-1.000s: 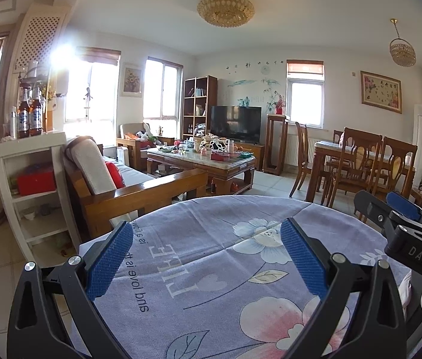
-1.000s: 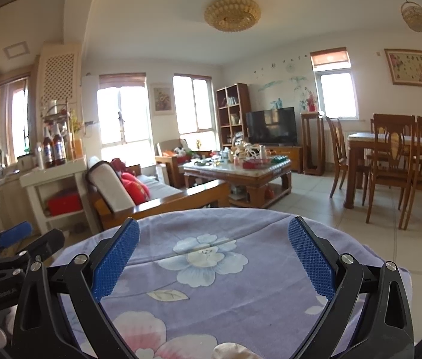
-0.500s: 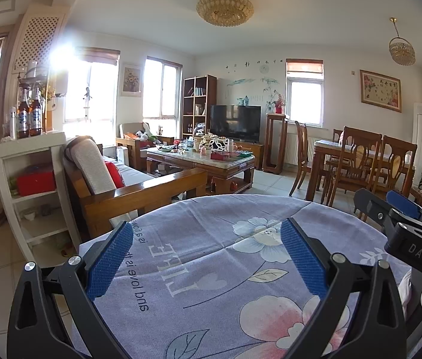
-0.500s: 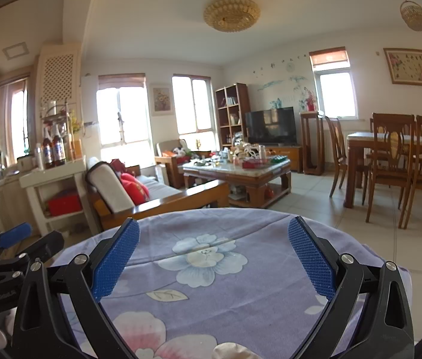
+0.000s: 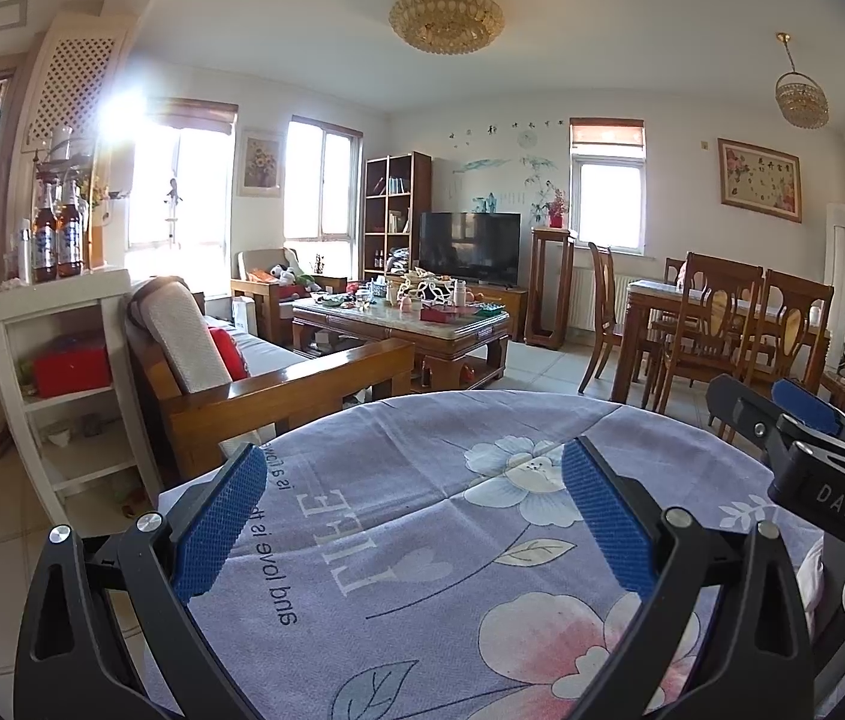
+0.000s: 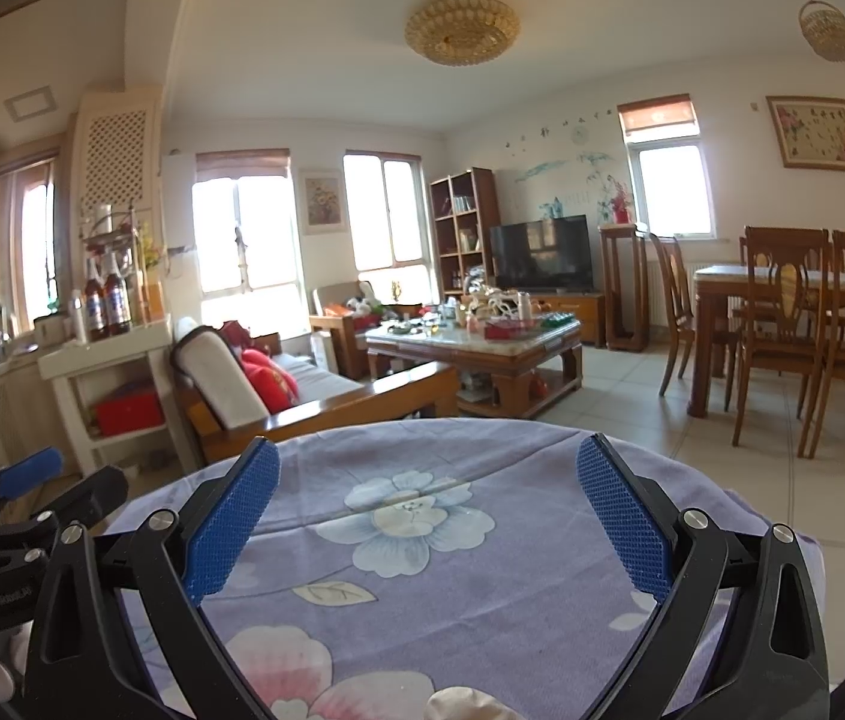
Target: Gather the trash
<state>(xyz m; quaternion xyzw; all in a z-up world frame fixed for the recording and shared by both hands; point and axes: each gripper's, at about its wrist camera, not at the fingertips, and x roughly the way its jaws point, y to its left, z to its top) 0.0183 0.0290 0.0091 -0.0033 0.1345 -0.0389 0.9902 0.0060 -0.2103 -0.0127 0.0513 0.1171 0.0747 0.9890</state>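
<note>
My left gripper (image 5: 413,480) stands open over a round table under a purple flowered cloth (image 5: 422,570), with nothing between its blue pads. My right gripper (image 6: 428,468) is open too, above the same cloth (image 6: 422,576), and holds nothing. Each gripper shows at the edge of the other's view: the right gripper (image 5: 806,420) at the right, the left gripper (image 6: 32,480) at the left. A pale crumpled lump (image 6: 464,705) lies at the bottom edge of the right wrist view, below the right gripper; I cannot tell what it is.
Past the round table's far edge stands a wooden sofa (image 5: 278,384) with red cushions. Behind it is a coffee table (image 5: 458,342) crowded with small items. A white shelf unit (image 5: 50,300) with bottles is at the left, and a dining table with chairs (image 5: 722,324) at the right. The floor is tiled.
</note>
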